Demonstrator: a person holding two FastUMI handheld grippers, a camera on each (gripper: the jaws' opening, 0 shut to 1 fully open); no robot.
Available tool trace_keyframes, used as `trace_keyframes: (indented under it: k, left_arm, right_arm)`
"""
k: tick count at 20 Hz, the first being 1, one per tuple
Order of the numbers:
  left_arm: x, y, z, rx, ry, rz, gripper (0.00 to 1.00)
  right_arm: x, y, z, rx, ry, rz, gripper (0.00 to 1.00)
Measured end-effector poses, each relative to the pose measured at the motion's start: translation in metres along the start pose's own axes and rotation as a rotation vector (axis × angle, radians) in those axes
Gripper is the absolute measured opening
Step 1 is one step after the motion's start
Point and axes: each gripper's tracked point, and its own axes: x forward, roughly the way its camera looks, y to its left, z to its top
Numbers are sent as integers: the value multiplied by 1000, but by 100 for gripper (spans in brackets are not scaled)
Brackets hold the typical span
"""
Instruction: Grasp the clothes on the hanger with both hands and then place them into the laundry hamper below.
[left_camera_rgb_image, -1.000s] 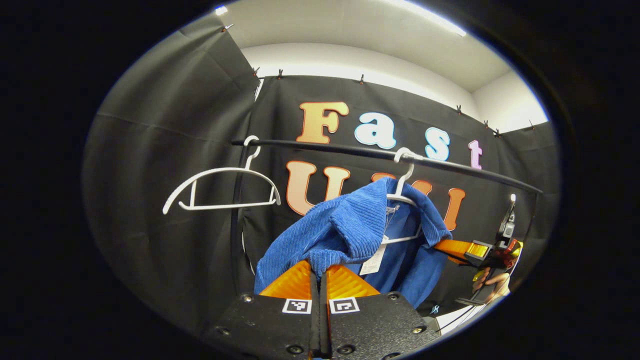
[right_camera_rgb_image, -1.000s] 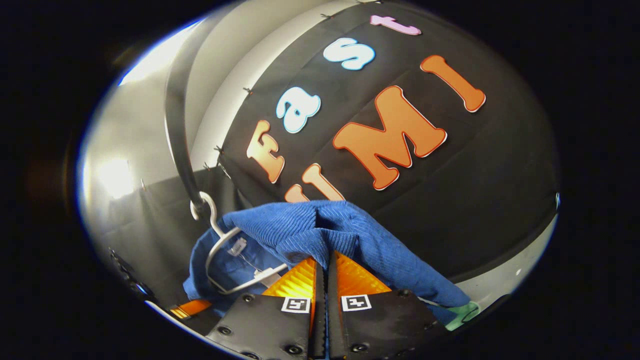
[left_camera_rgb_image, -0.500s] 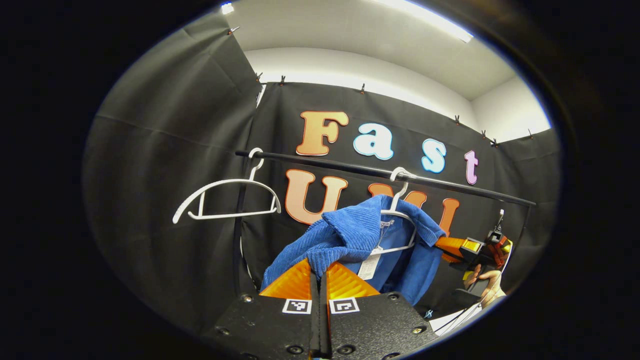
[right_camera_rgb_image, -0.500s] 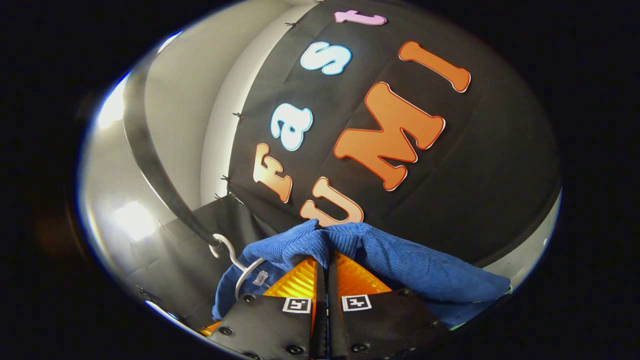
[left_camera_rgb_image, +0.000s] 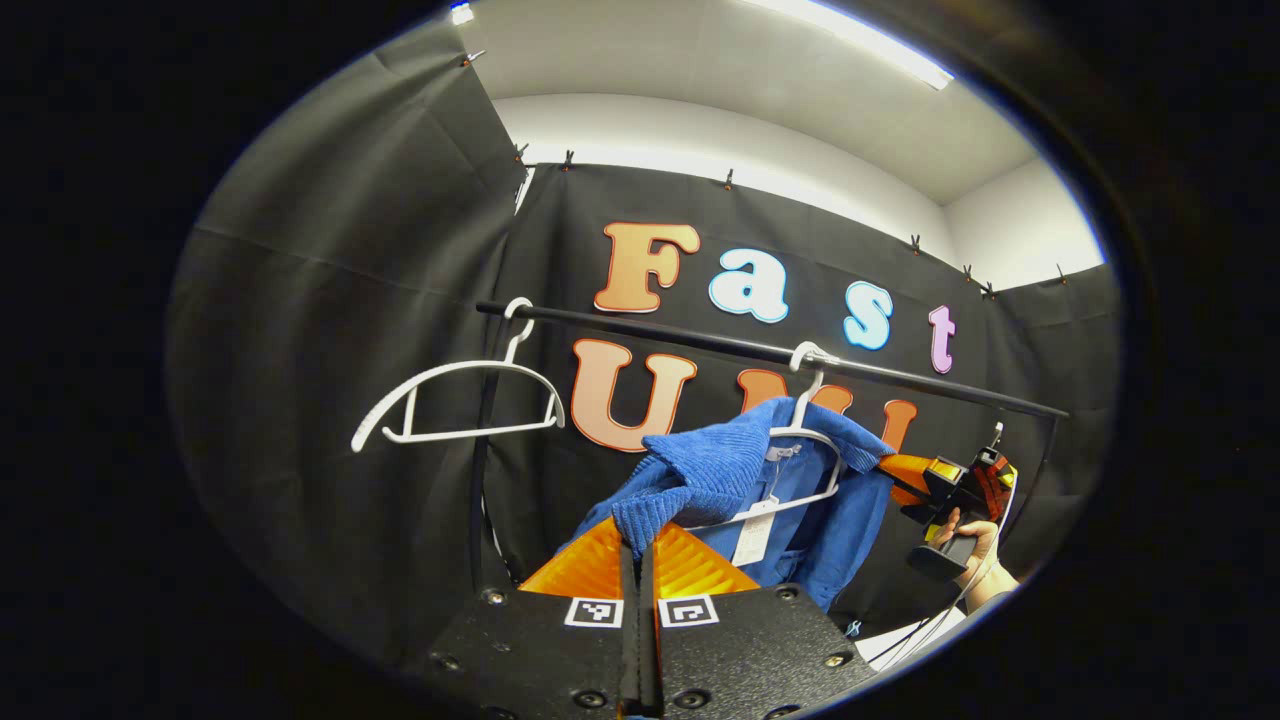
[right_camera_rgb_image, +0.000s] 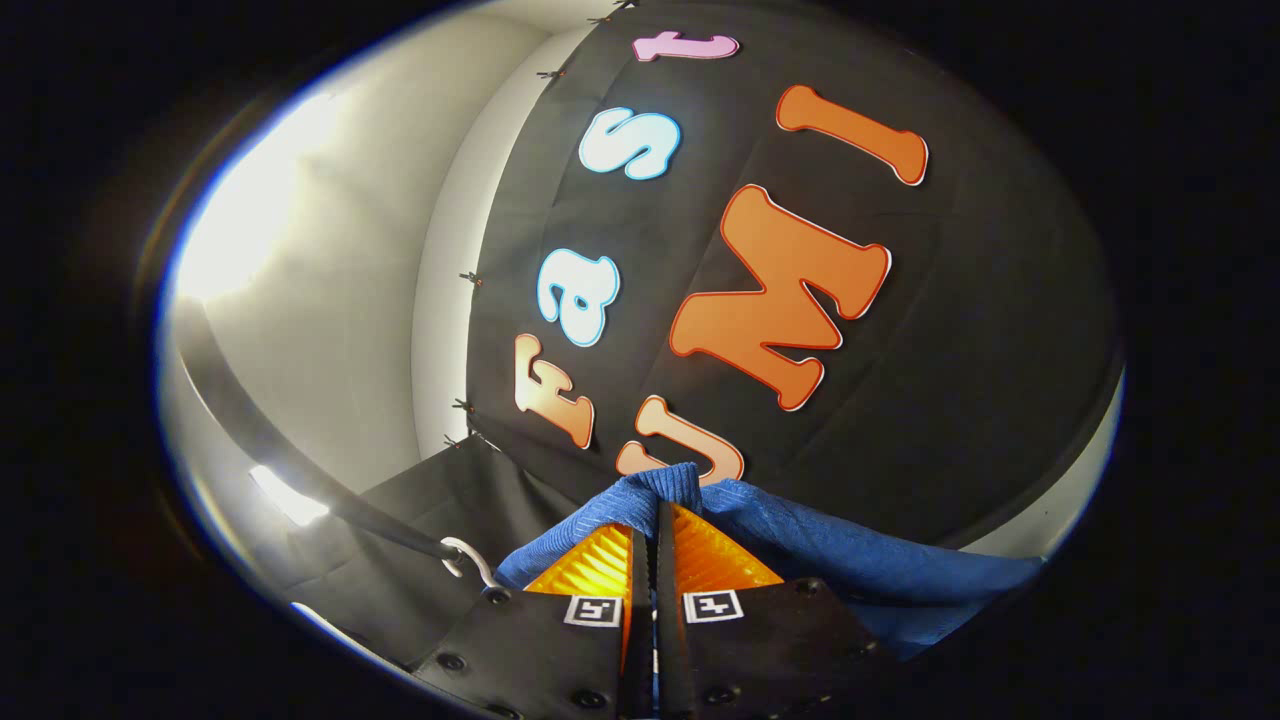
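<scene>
The black clothes rail (left_camera_rgb_image: 760, 350) carries a bare white hanger (left_camera_rgb_image: 460, 395) and the blue ribbed-knit garment (left_camera_rgb_image: 740, 480), now dragged partly off its own white hanger (left_camera_rgb_image: 800, 455). Left gripper (left_camera_rgb_image: 638, 535) and right gripper (right_camera_rgb_image: 655, 515) each stay clamped on fabric; space below looks open.

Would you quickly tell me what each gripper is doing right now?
Left gripper: shut on the blue knit sweater.
Right gripper: shut on the same sweater's other shoulder.

Left gripper (left_camera_rgb_image: 638, 545) jaws pinch the blue garment (left_camera_rgb_image: 740, 480) draped on a white hanger (left_camera_rgb_image: 800, 440).
</scene>
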Motion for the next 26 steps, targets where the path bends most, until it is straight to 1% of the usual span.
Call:
trace_keyframes:
  k: [2,6,9,11,13,15,17,19,23,26]
  left_arm:
    - [5,11,9,-8,-18,9,0]
    - [19,27,32,15,-66,30,0]
    - [29,33,60,57,-125,28,0]
    - [39,36,70,75,-138,28,0]
    - [49,39,75,117,-144,29,0]
    - [60,37,72,147,-130,14,0]
    - [74,35,64,139,-104,-17,0]
    - [84,36,49,120,-62,-33,0]
    - [97,42,15,76,14,-33,0]
    - [95,50,-10,41,56,-26,0]
  right_arm:
    - [8,-4,3,5,7,3,9]
    - [17,-3,10,21,9,25,11]
    - [25,-4,15,15,14,33,11]
    - [28,-4,19,12,8,38,11]
    - [31,-5,22,15,3,41,11]
    - [30,-12,29,12,-11,30,11]
    - [31,-19,38,13,-26,12,11]
    - [32,-29,43,14,-32,-9,11]
    - [37,-47,46,7,-40,-58,11]
    - [44,-67,31,-10,-17,-117,11]
